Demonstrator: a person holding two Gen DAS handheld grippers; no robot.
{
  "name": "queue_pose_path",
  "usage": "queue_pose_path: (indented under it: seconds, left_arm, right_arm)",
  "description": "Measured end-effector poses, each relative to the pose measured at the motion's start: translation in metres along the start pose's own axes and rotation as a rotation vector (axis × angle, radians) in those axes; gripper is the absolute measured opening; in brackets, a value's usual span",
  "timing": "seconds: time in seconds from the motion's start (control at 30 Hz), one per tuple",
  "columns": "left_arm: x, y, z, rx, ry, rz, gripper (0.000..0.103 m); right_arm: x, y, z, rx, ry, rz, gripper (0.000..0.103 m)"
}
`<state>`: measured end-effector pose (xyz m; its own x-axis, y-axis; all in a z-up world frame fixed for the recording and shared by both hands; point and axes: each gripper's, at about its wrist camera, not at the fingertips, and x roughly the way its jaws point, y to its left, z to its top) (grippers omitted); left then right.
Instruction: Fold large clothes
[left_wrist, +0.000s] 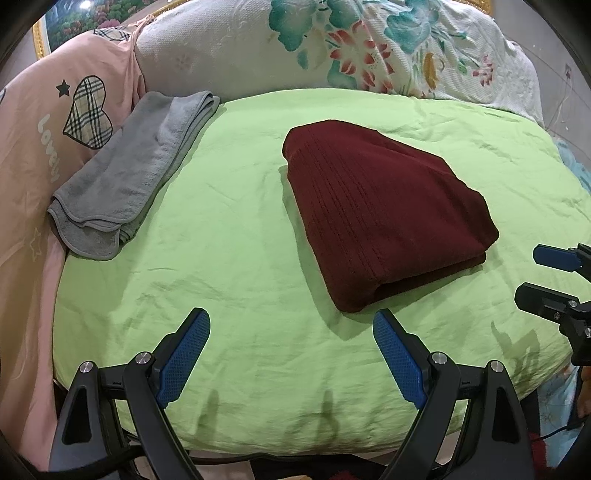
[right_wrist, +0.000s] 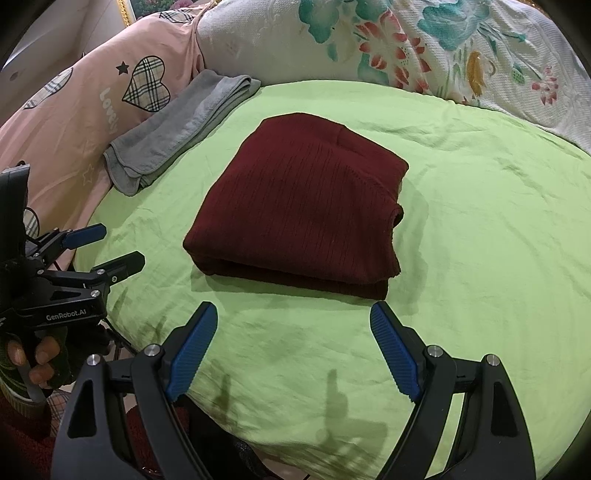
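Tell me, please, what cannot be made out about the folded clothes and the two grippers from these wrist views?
- Maroon sweater: inner layers, sleeves and underside are hidden by its own top fold in both views.
- Grey towel: its far end is cropped against the pink bedding in the left wrist view.
- Right gripper: cut by the left wrist view's edge.
- Left gripper: the holding hand is partly hidden behind its body in the right wrist view.

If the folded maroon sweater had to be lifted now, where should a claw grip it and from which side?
Probably the thick folded edge of the maroon sweater nearest the right claw, approached low from the front: the layers stack there, and both jaws stand open.
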<state>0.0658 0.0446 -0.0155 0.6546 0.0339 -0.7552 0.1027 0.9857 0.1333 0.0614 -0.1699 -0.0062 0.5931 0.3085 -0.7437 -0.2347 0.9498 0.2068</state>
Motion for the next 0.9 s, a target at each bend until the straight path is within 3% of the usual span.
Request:
queue_pose_path:
  seconds: [0.9]
  left_arm:
    - [-0.0020,-0.0018,-0.0011,-0.003,-0.004,-0.002,0.091]
  right_arm:
    - [0.0012,-0.0022,0.0006,-0.001,0.004,0.002,0.085]
